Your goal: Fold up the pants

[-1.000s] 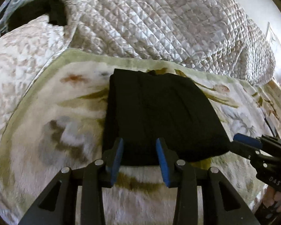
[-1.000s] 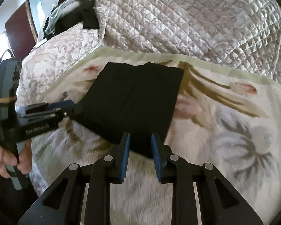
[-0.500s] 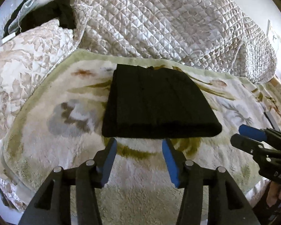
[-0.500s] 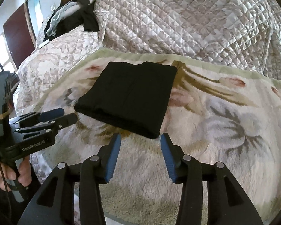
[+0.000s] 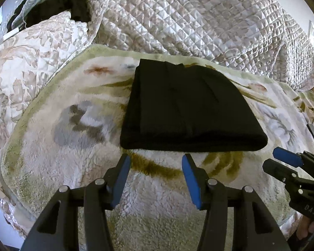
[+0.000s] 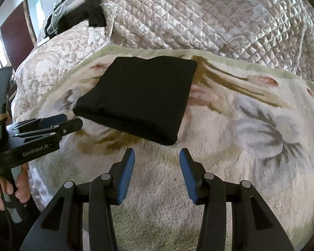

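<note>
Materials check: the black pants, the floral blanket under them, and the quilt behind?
Pants: matte black, soft, thick fold edge; looks like knit or fleece, weave not resolvable.
Blanket: plush, fuzzy pile with printed flowers; likely synthetic fleece.
Quilt: shiny stitched diamond padding; satin-like shell, probably polyester.

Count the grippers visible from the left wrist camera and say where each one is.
2. The left gripper sits at the bottom centre, open, just short of the folded black pants. The right gripper enters from the right edge, beside the pants' near right corner.
</note>
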`<state>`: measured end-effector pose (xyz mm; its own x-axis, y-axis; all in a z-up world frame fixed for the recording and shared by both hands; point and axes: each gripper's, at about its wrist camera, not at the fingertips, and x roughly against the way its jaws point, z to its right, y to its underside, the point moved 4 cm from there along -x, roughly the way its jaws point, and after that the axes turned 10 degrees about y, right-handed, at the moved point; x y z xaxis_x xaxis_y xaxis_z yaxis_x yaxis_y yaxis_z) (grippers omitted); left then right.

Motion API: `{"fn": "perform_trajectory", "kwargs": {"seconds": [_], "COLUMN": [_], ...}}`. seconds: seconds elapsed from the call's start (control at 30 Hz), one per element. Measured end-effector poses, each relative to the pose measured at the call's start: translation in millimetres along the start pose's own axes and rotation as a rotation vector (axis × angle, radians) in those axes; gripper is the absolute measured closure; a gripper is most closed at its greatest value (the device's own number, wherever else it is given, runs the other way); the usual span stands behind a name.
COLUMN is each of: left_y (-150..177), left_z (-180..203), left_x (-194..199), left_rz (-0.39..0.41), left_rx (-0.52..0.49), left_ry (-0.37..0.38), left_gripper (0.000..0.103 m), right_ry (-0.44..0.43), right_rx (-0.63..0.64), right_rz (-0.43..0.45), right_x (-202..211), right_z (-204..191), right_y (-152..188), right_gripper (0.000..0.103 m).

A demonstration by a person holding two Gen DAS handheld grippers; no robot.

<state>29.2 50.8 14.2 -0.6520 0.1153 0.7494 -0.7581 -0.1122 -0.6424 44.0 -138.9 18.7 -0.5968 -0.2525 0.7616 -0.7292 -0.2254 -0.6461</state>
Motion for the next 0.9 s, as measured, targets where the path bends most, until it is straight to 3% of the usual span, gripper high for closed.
{"fn": "perform_trajectory", "kwargs": {"seconds": [0.1,0.2,0.27,0.3,0.33,0.43,0.6,0.77,0.9], "left_y": [-1.3,-12.7,-24.7,-29.5,-32.3,-29.4,-20.5,-32.2,-67.1], "left_z": [1.7,2.6,6.2,8.8,11.8,20.1,25.8,18.3,9.7], "left_x": [0.2,5.1,8.2,7.0,4.7,-13.3,-21.0,-10.8,5.3], "left_rz": [0.001,0.037,0.076,0.085,0.085,0.027,0.010,-0.009,0.069], "left_rx": [-0.002,0.003,-0.007,-0.016,-0.021,-0.037,-0.127,-0.072,-0.053], "left_ry": [0.000,0.021,0.035,0.035,0.037,0.075,-0.006,0.025,0.058], "left_gripper": [0.048,0.048,0.048,0.049,0.049,0.049,0.049,0.049,0.049], "right_ry": [0.004,-0.005,0.002,0.005,0.009,0.013,0.008,0.004,-0.047], "right_rx": [0.002,-0.007,-0.009,-0.007,0.000,0.024,0.029,0.042,0.008], "right_rz": [0.005,0.067,0.111,0.109,0.099,0.027,0.043,0.070,0.070], "right_x": [0.3,10.7,13.8,10.8,2.9,-22.3,-16.0,-7.9,-18.6], "right_z": [-1.8,-1.3,-1.4,-2.7,-4.5,-8.4,-5.7,0.6,10.0], "right_y": [-2.0,-12.4,-25.1,-28.8,-32.6,-24.6,-25.3,-44.8,-72.7], "right_gripper": [0.058,0.058,0.066,0.075,0.078,0.078,0.078,0.078,0.078]}}
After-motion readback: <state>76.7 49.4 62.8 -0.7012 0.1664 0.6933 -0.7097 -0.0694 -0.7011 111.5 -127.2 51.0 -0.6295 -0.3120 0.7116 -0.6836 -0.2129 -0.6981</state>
